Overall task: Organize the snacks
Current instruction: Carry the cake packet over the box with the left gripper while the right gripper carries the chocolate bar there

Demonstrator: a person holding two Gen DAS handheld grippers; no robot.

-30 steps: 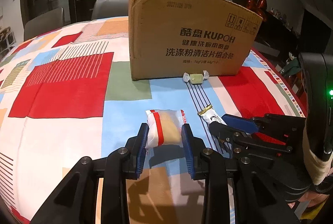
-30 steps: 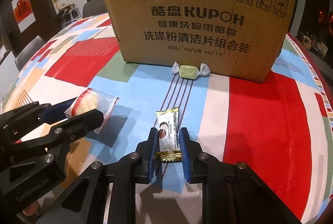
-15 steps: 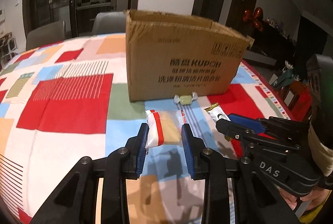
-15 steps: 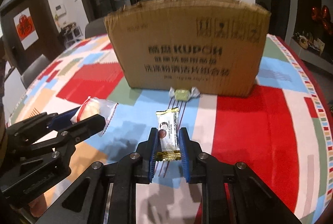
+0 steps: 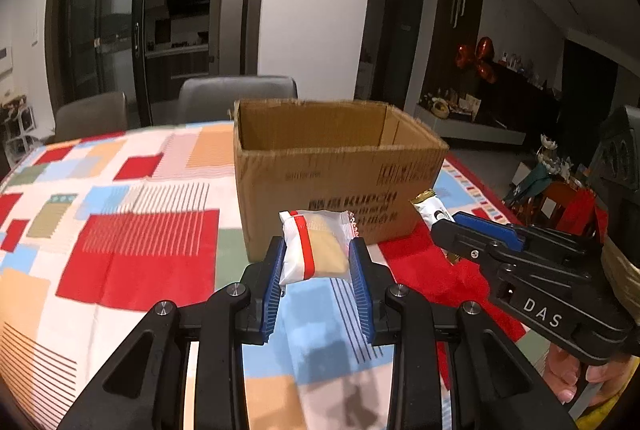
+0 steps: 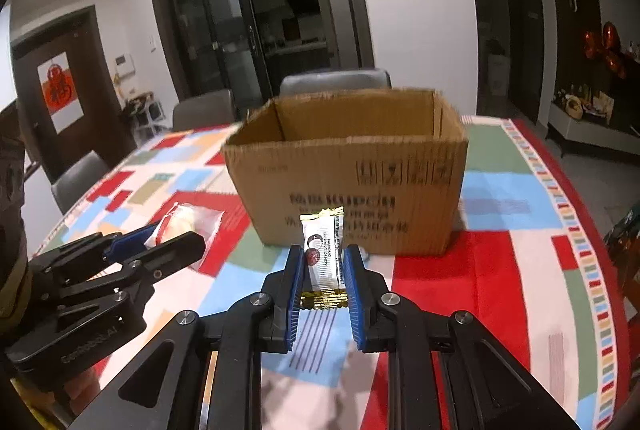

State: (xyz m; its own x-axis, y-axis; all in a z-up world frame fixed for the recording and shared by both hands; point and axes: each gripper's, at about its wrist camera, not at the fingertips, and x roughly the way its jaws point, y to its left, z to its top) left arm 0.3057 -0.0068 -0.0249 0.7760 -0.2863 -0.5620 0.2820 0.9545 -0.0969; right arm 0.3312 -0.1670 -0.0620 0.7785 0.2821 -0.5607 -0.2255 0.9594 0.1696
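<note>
Now that both snacks are lifted off the counter [image 5: 120,270], my left fingers [image 5: 316,262] clench the red-striped pastry pack [image 5: 314,250] and my right fingers [image 6: 323,270] clench the gold-ended candy bar [image 6: 324,254], level with the cardboard box [image 6: 348,190]. A second ago they lay low; its open top shows now, so dropping in looks next.

"DAS" on the right claw [image 5: 440,230]; blurred "KUPOH" on the cardboard box [image 5: 304,166]
</note>
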